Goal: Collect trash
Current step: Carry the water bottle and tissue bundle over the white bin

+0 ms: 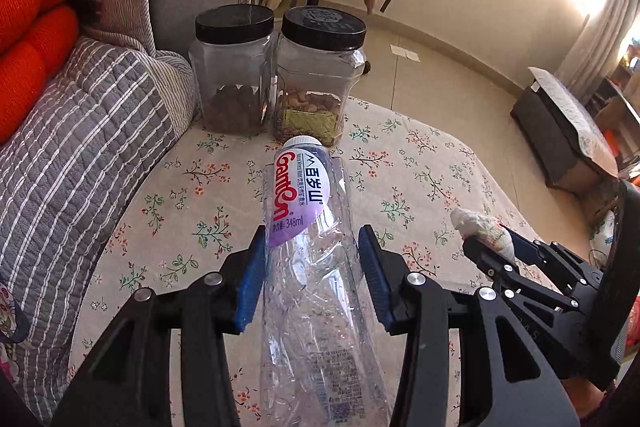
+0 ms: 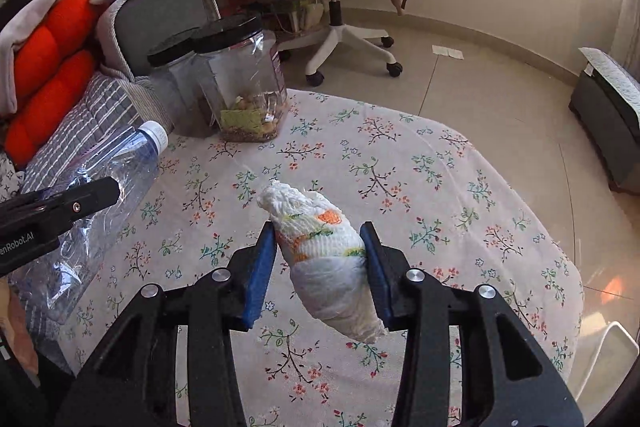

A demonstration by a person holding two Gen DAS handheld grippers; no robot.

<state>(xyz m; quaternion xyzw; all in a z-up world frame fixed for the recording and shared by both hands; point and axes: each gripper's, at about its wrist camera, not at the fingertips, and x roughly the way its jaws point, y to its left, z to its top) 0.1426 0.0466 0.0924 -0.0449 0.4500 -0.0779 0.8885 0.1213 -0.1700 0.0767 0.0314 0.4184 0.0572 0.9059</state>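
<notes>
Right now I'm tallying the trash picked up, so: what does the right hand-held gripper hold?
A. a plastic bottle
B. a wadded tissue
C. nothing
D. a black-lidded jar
B: the right hand-held gripper has its blue pads pressed on both sides of the wadded tissue, lifted off the table.

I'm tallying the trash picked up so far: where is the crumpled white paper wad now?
The crumpled white paper wad is clamped in the right tongs above the floral tablecloth, right of the clear plastic bottle.
</notes>
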